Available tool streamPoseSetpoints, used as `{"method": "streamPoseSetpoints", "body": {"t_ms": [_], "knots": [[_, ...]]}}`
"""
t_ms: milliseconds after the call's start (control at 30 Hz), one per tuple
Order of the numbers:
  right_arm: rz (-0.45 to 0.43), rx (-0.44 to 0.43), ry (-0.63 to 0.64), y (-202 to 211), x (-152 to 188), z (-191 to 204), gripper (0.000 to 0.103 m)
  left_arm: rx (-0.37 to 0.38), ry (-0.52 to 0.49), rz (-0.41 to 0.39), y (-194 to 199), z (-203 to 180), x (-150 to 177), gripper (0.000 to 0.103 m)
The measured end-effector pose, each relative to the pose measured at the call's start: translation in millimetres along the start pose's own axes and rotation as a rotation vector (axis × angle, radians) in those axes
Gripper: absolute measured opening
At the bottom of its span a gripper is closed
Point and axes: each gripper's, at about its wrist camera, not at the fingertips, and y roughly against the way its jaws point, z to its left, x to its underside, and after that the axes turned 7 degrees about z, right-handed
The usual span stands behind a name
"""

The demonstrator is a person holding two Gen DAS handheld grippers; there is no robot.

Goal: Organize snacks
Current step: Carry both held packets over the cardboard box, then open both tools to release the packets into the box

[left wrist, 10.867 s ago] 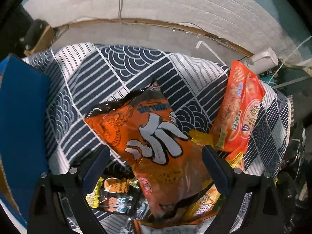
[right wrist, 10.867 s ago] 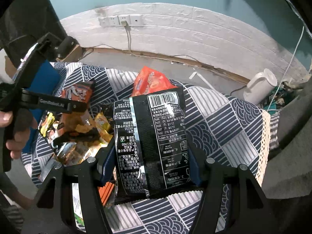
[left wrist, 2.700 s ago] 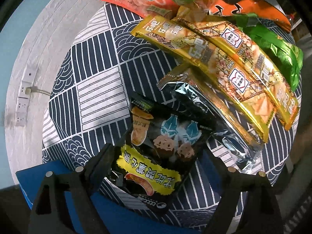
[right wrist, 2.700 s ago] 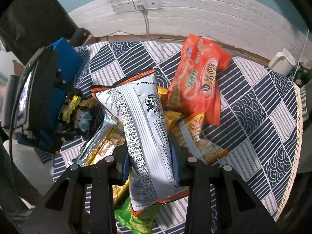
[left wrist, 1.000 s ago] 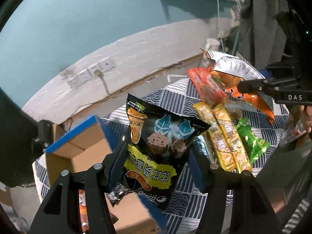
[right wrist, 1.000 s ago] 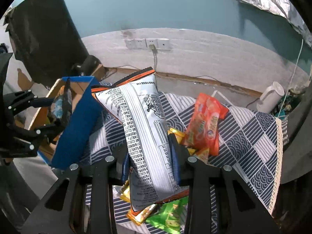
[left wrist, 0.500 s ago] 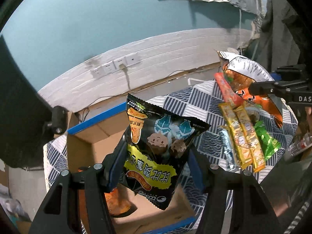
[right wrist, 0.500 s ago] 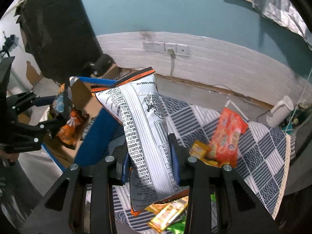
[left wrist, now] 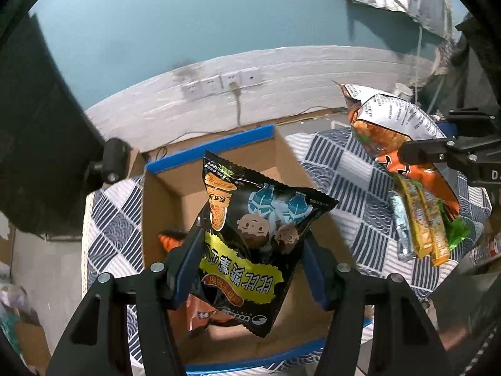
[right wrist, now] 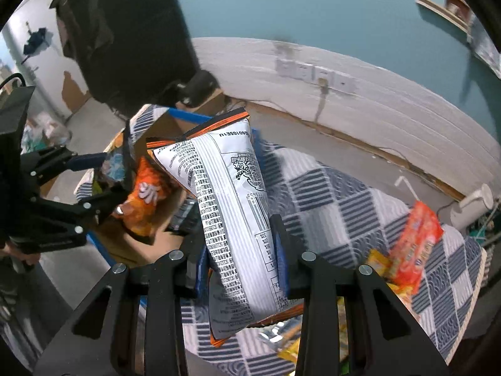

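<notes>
The left gripper (left wrist: 250, 250) pinches a black snack bag (left wrist: 256, 238) between its blue-padded fingers, the bag standing up from the jaws with its yellow band upside down; directly below and beyond the claw sits an open cardboard box (left wrist: 162, 194) with a blue-taped rim, and an orange packet (left wrist: 200, 313) lies on the box floor just under the claw, partly hidden by the held bag; the box rests on a navy-and-white patterned cloth (left wrist: 344, 163); to the right of this claw, on the cloth, lie yellow snack bars (left wrist: 419, 222) with a green packet (left wrist: 457, 232) beside them.

The right gripper (right wrist: 241, 263) is clamped on a tall silver-backed bag (right wrist: 231, 206) with orange edging, held upright between its fingers; to the left of this claw the left gripper appears over the box, and an orange packet inside the box shows there, though motion blur makes its exact resting place hard to judge; to the right of the claw a red-orange bag (right wrist: 416, 244) lies on the cloth, touching some yellow packets (right wrist: 379, 263).
</notes>
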Motion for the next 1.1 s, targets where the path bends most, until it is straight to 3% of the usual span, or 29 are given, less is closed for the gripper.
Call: {"method": "streamPoseSetpoints", "body": {"t_ms": [300,767,833,900,1100], "knots": [[0.040,-0.035,0.034,-31.1,-22.0,40.7,0.033,-0.006,0.094,0.049,-20.9,39.9,15.4,0.062],[0.111,-0.090,0.007,-78.3,-49.9,72.5,0.035,0.007,0.198,0.069,-31.9,65.3,21.2,0.064],[0.102,-0.089,0.011,-77.6,-51.1,74.3,0.044,-0.001,0.196,0.062,-30.2,65.4,20.6,0.073],[0.090,-0.082,0.011,-74.5,-50.3,74.2,0.062,-0.021,0.196,0.048,-27.7,64.5,19.8,0.078],[0.053,-0.049,-0.006,-54.0,-43.4,58.0,0.062,-0.011,0.193,0.034,-22.0,57.3,15.2,0.078]]}}
